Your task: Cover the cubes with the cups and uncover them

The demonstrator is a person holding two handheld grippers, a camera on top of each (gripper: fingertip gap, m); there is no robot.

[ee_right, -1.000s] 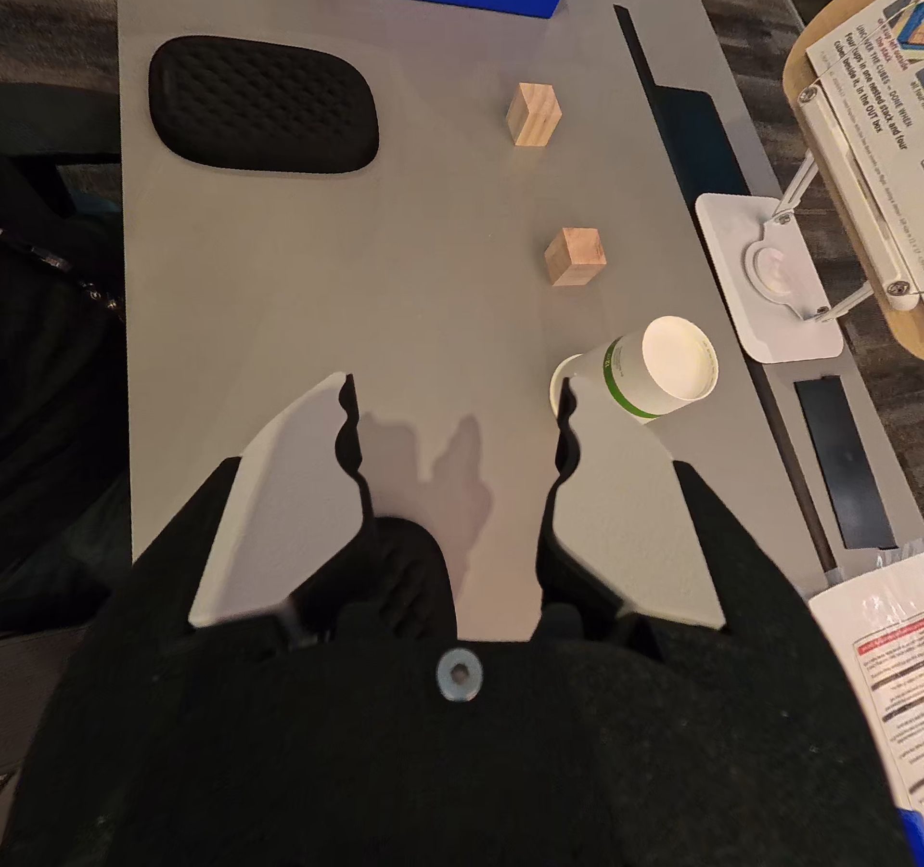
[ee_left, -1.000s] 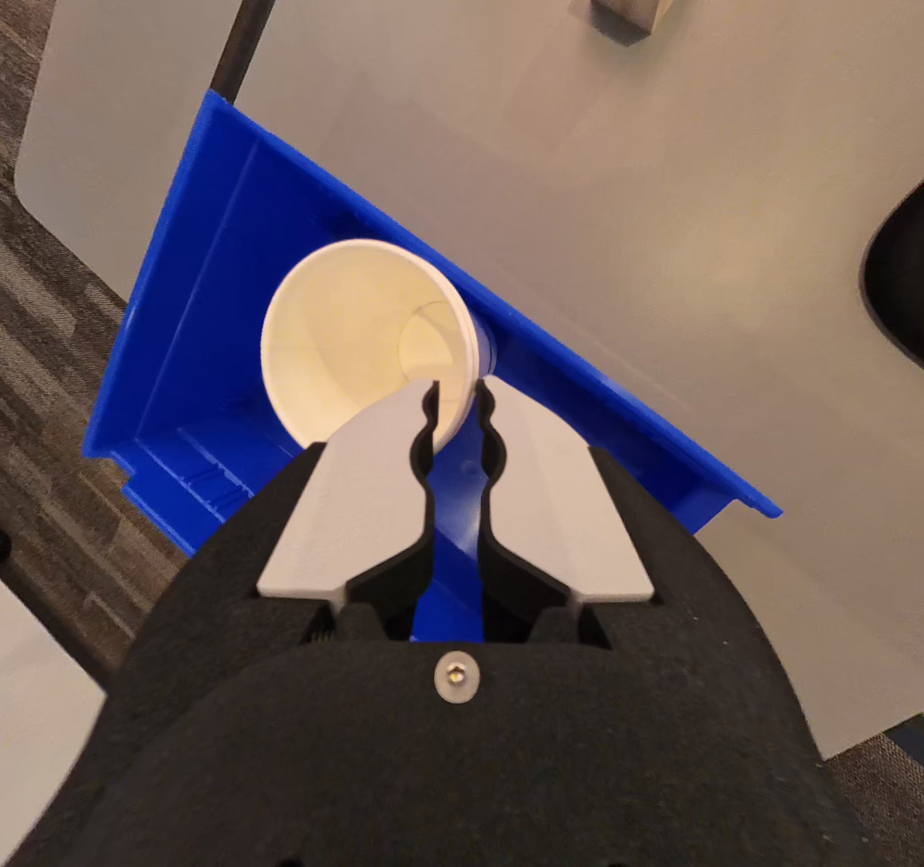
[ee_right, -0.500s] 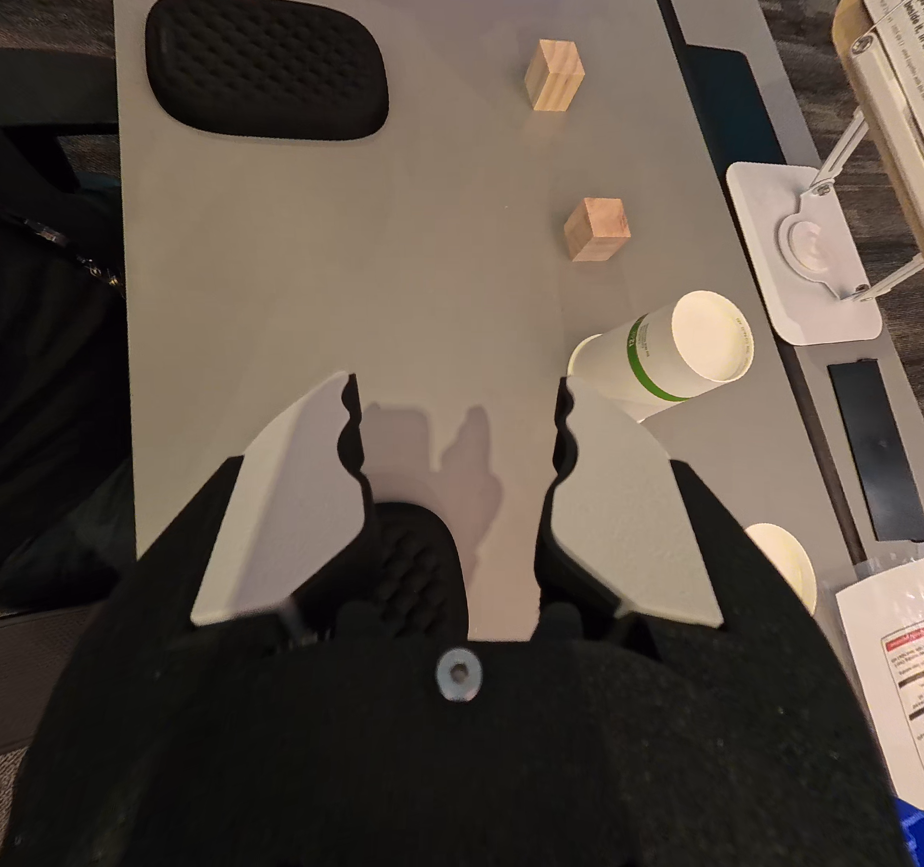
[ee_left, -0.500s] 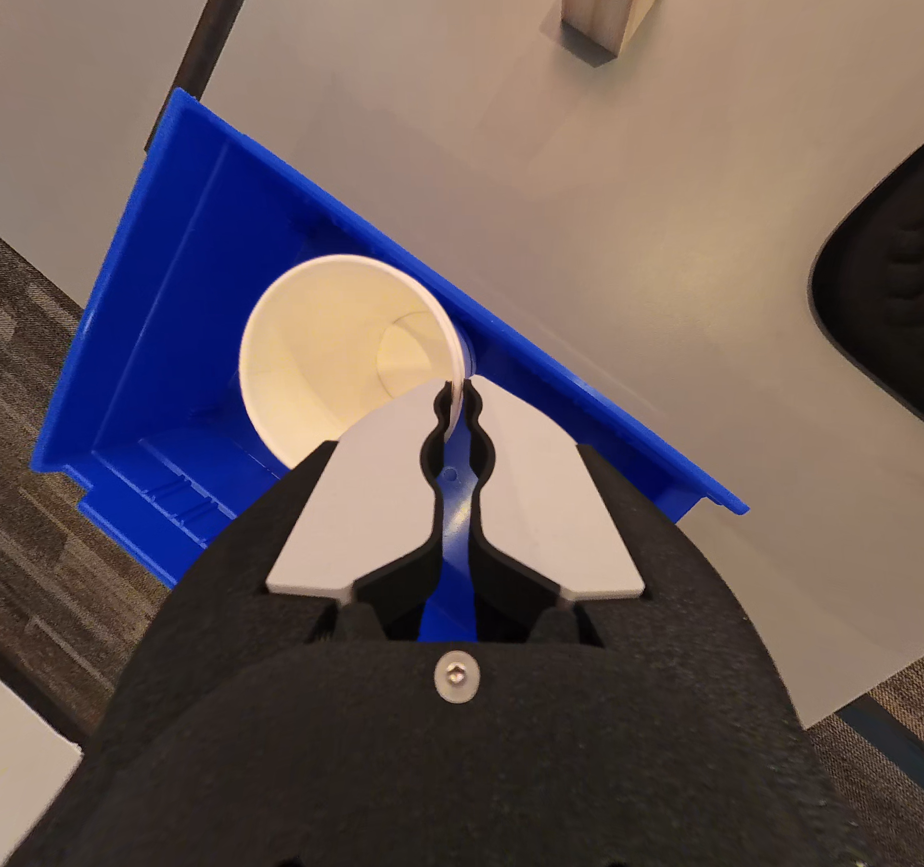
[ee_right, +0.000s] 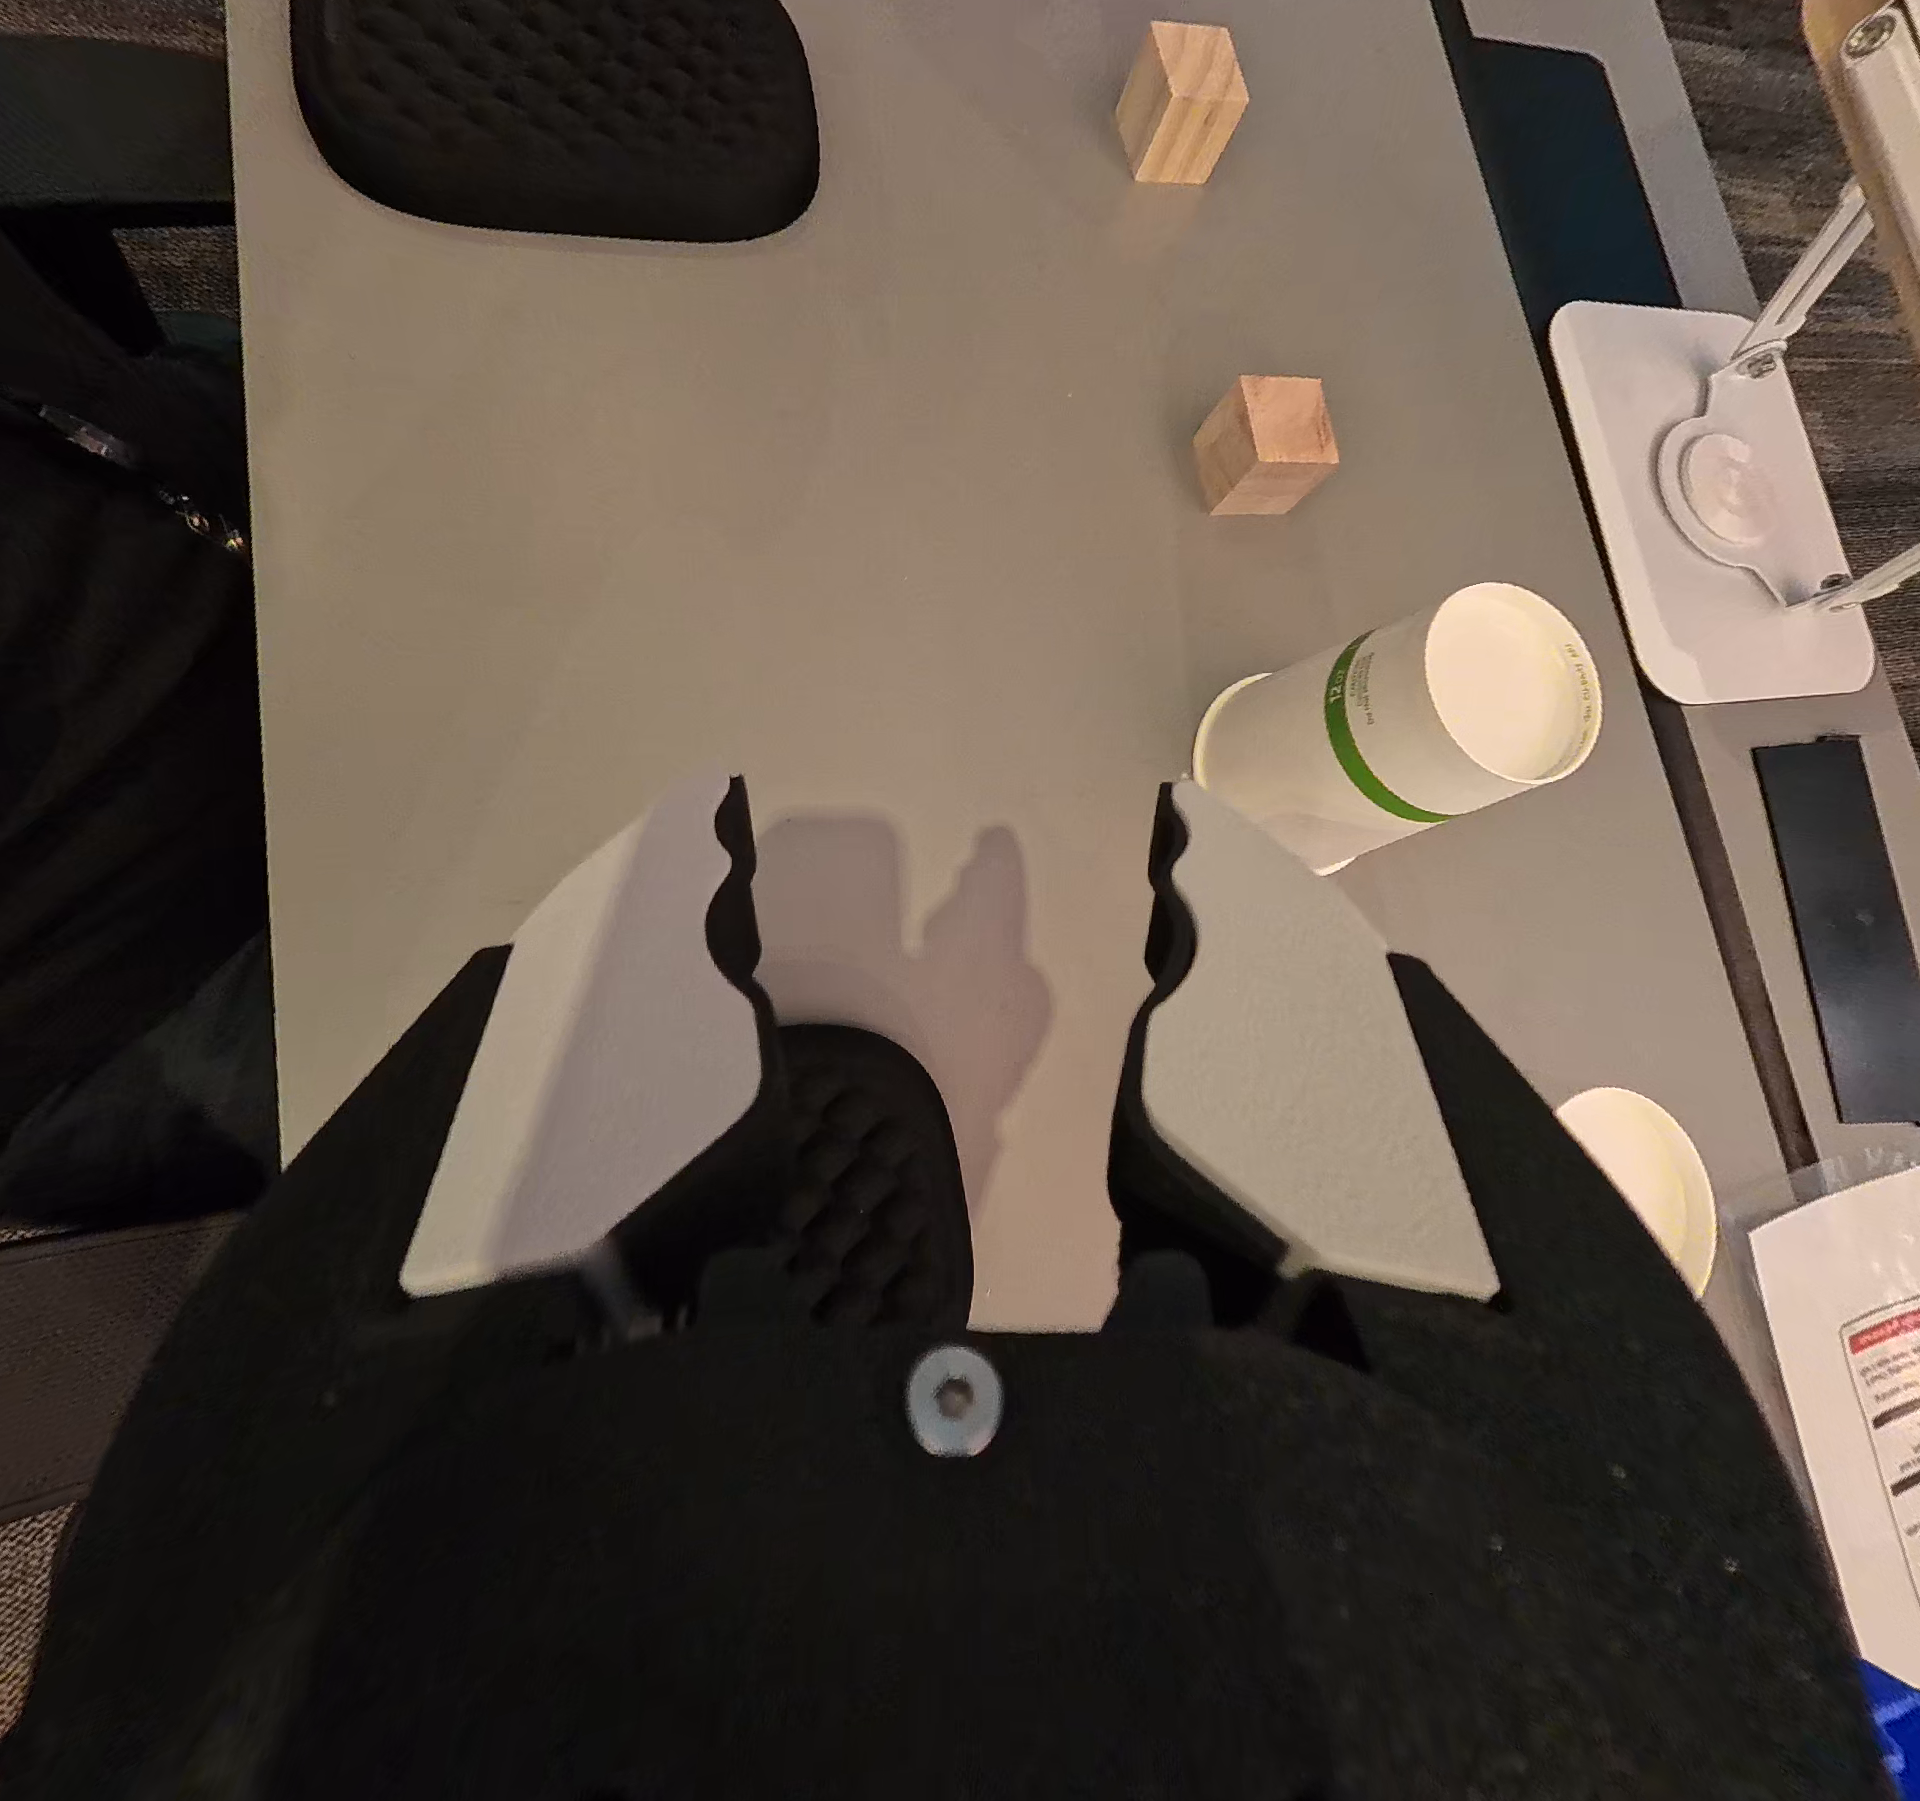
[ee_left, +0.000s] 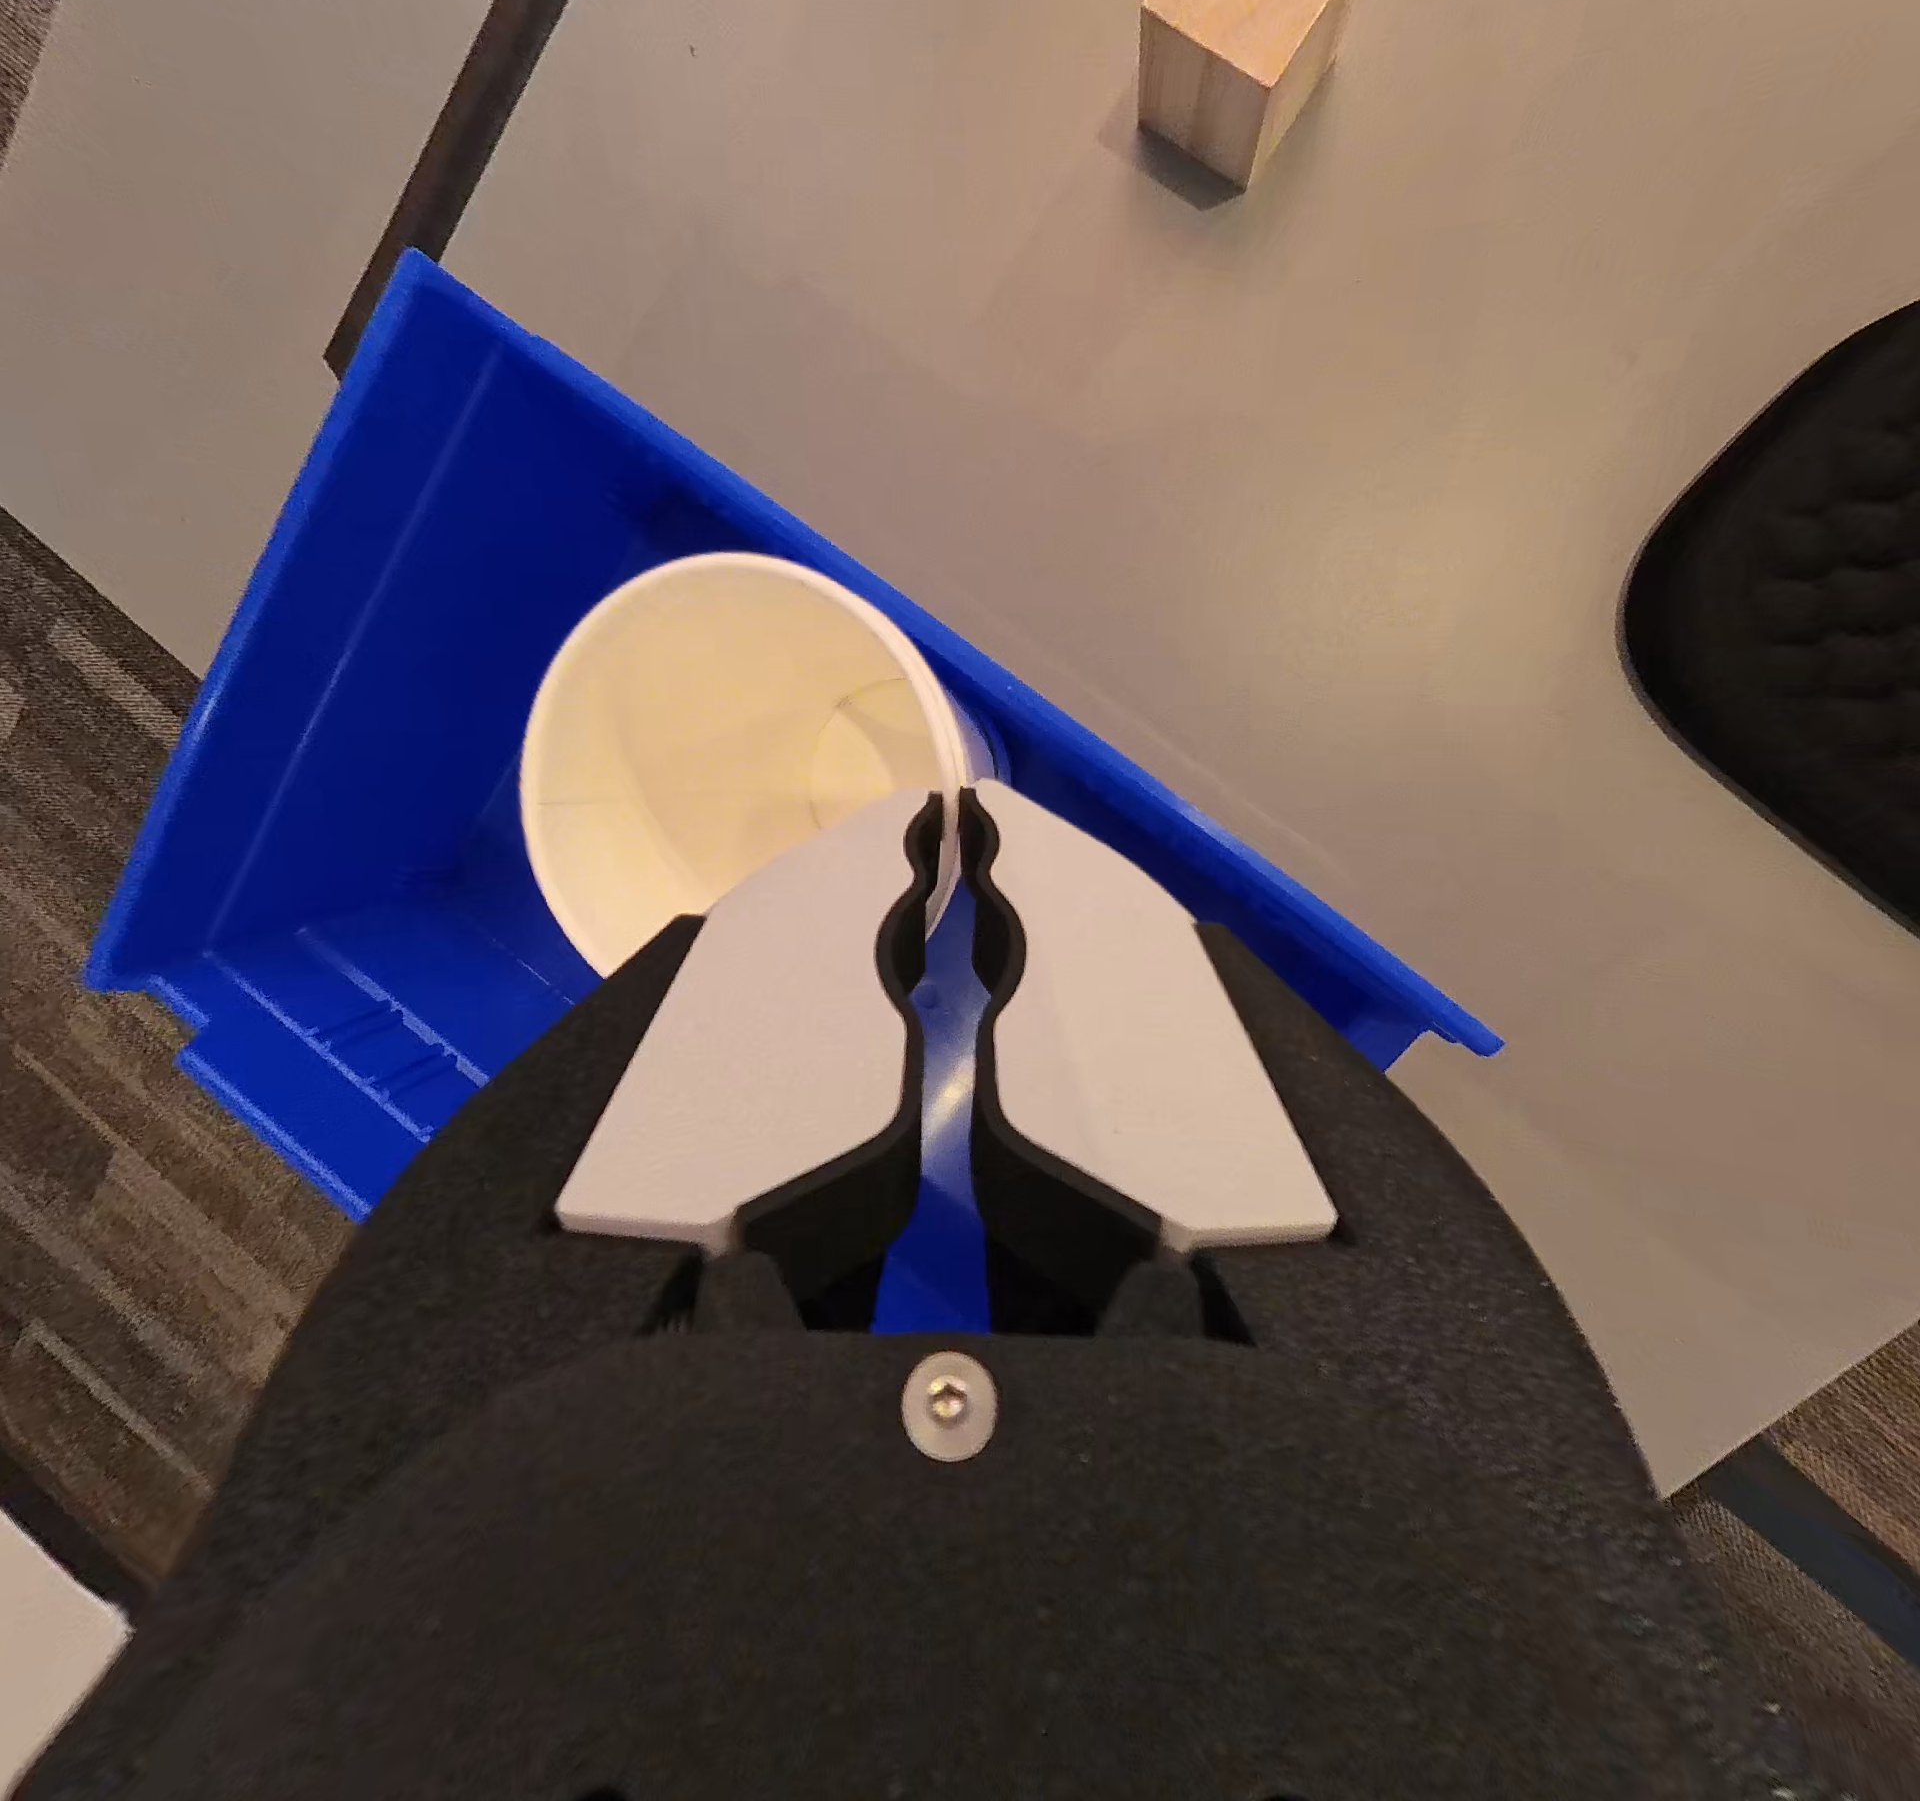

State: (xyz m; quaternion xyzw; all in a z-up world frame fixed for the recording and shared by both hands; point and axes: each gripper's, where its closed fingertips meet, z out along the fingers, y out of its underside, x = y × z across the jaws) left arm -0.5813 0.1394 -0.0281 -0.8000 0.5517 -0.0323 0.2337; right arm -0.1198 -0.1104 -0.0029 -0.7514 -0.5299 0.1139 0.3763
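In the left wrist view my left gripper (ee_left: 953,795) is shut on the rim of a white paper cup (ee_left: 717,743), which stands mouth-up inside a blue bin (ee_left: 343,712). A wooden cube (ee_left: 1242,37) stands on the grey table beyond. In the right wrist view my right gripper (ee_right: 951,795) is open and empty above the table. An upside-down white cup with a green band (ee_right: 1392,723) stands on the table just right of its right finger. Two wooden cubes (ee_right: 1179,115) (ee_right: 1262,442) stand uncovered farther off. Another upside-down cup (ee_right: 1642,1190) shows partly at the right edge.
A black padded rest (ee_right: 551,78) lies at the table's far left, and shows in the left wrist view (ee_left: 1808,629) too. A white stand base (ee_right: 1704,504) and papers (ee_right: 1860,1388) sit to the right, off the grey table (ee_right: 727,556). Carpet floor (ee_left: 94,972) lies beyond the bin.
My left gripper closed onto the cup's rim in the bin. My right gripper drew back from the banded cup, staying open; a second cup came into view at the right.
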